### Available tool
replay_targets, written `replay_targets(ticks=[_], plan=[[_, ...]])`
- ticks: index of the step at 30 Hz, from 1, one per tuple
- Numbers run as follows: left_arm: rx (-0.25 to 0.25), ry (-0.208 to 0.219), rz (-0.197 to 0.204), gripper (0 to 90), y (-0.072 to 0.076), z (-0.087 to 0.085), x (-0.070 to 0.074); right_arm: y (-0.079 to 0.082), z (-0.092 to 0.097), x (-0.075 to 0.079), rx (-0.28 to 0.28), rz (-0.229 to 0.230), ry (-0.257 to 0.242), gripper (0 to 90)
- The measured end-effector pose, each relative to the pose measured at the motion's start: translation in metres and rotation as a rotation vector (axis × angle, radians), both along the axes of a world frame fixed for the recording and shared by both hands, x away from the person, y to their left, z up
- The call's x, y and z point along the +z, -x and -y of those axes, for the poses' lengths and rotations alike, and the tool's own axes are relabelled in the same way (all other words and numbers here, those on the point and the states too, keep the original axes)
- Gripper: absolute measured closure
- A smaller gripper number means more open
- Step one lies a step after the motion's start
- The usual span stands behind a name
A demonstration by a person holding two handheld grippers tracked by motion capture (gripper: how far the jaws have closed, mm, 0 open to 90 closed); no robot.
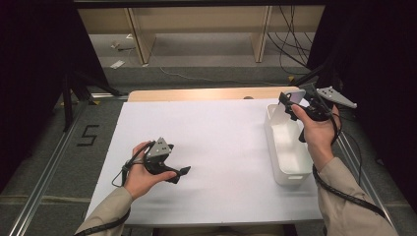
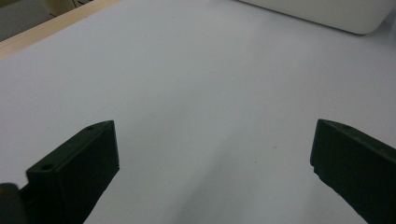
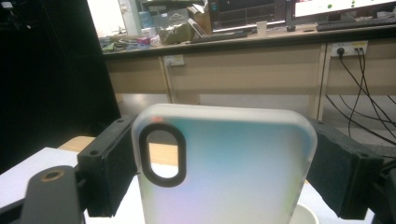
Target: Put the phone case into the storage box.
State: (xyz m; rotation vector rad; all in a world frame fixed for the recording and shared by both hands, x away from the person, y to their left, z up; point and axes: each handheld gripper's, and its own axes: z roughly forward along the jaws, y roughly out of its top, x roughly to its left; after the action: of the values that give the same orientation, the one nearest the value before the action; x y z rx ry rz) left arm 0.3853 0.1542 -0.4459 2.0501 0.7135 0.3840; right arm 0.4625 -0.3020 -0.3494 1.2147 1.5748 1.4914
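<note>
While one phone case (image 3: 224,168) is pinched by the right gripper (image 1: 295,104) above one white bin (image 1: 287,142), the left gripper (image 2: 212,163), jaws spread, is held over the table (image 1: 211,147).

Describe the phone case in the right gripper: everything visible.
The phone case looks like frosted, translucent plastic with a faint blue-to-pink sheen and rounded corners. A black-rimmed oval camera cutout sits near one top corner, and the background shows through it. It stands upright, clamped by its two long edges between the right gripper's black jaws. In the high view it is held above the far end of the white bin.
</note>
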Motion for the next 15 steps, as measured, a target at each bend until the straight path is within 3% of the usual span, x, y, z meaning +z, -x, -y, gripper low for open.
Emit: replay_targets(ticks=[15], plan=[[0.001,-0.001,0.000,0.6,-0.0001,-0.0002,0.0000,-0.0013,0.0023,-0.0016,-0.012,-0.006,0.012,18.0]])
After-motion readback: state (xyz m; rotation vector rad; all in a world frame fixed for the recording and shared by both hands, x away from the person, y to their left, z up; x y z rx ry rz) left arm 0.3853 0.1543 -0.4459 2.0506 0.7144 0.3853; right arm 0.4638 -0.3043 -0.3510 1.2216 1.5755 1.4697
